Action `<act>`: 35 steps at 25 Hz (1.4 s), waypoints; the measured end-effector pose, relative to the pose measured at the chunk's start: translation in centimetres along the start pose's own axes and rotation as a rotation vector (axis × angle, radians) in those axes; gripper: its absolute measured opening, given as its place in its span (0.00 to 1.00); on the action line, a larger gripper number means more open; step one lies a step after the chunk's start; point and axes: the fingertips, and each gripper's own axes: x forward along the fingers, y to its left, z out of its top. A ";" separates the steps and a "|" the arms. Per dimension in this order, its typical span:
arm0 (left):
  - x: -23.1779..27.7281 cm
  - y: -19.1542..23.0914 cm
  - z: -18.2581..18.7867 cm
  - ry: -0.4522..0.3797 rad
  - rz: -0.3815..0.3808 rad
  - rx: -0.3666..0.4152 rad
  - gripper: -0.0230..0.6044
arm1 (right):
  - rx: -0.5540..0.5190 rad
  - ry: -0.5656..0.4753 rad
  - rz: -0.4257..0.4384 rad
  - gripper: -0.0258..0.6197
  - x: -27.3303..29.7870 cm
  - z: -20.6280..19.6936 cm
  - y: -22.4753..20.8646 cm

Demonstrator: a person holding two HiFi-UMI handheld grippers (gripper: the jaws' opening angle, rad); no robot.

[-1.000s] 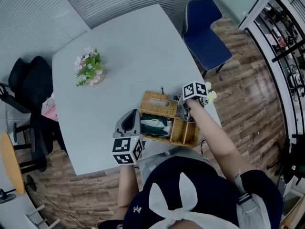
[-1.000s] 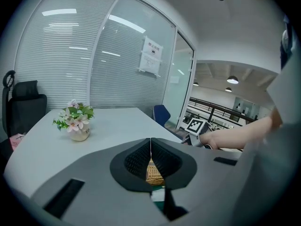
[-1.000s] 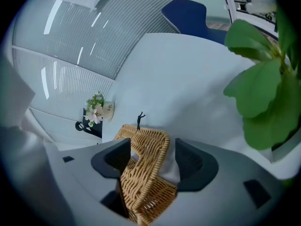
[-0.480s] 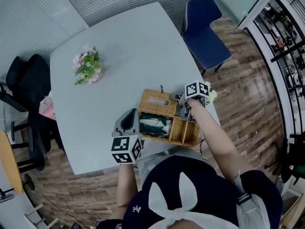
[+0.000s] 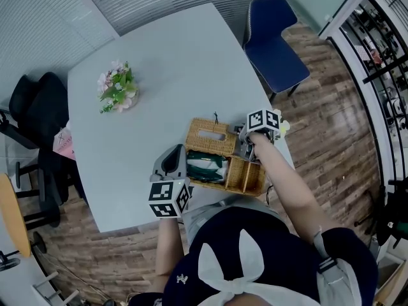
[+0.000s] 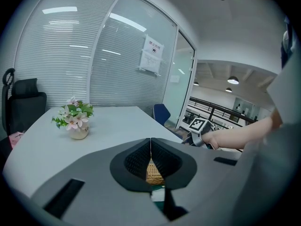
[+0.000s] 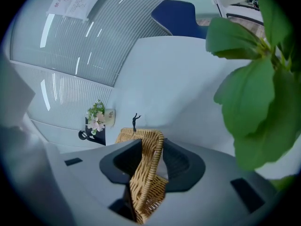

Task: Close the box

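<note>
Wicker box (image 5: 237,174) sits open at the near right edge of the table (image 5: 178,62). Right gripper (image 5: 246,140) is closing its jaws, the edge of the raised lid (image 7: 146,173) clamped between them. Left gripper (image 5: 173,160), pinched together and empty, hovers just left of the box.

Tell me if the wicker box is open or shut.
Open: the wicker box has its lid swung back off the base, and the green packet inside lies exposed in the head view.
</note>
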 end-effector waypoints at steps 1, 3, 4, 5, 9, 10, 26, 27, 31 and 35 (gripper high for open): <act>-0.1 0.0 0.0 0.000 0.000 0.002 0.07 | -0.002 -0.005 0.001 0.26 -0.1 0.0 0.0; -0.2 -0.1 0.0 -0.001 0.001 0.005 0.07 | -0.003 -0.019 0.003 0.25 -0.3 0.1 0.1; -0.2 -0.2 0.0 0.000 0.001 0.006 0.07 | -0.002 -0.027 0.003 0.25 -0.4 0.1 0.2; -0.3 -0.2 0.0 0.001 0.001 0.007 0.07 | -0.001 -0.036 0.005 0.25 -0.5 0.2 0.3; -0.5 -0.2 -0.3 0.007 0.004 0.013 0.07 | -0.007 -0.063 0.010 0.23 -1.1 0.4 0.6; -0.5 -0.2 -0.3 0.007 0.004 0.013 0.07 | -0.013 -0.068 0.010 0.23 -1.2 0.5 0.8; -1.4 -0.7 -0.4 0.000 0.016 0.023 0.07 | -0.082 -0.132 0.026 0.22 -2.5 1.0 2.3; -1.5 -0.8 -0.5 0.000 0.017 0.024 0.07 | -0.084 -0.135 0.027 0.22 -2.6 1.0 2.4; -2.1 -1.1 -0.8 -0.002 0.023 0.021 0.07 | -0.087 -0.149 0.037 0.21 -2.9 1.0 2.7; -2.6 -1.3 -1.0 -0.004 0.034 0.016 0.07 | -0.099 -0.165 0.050 0.21 -3.4 1.1 3.2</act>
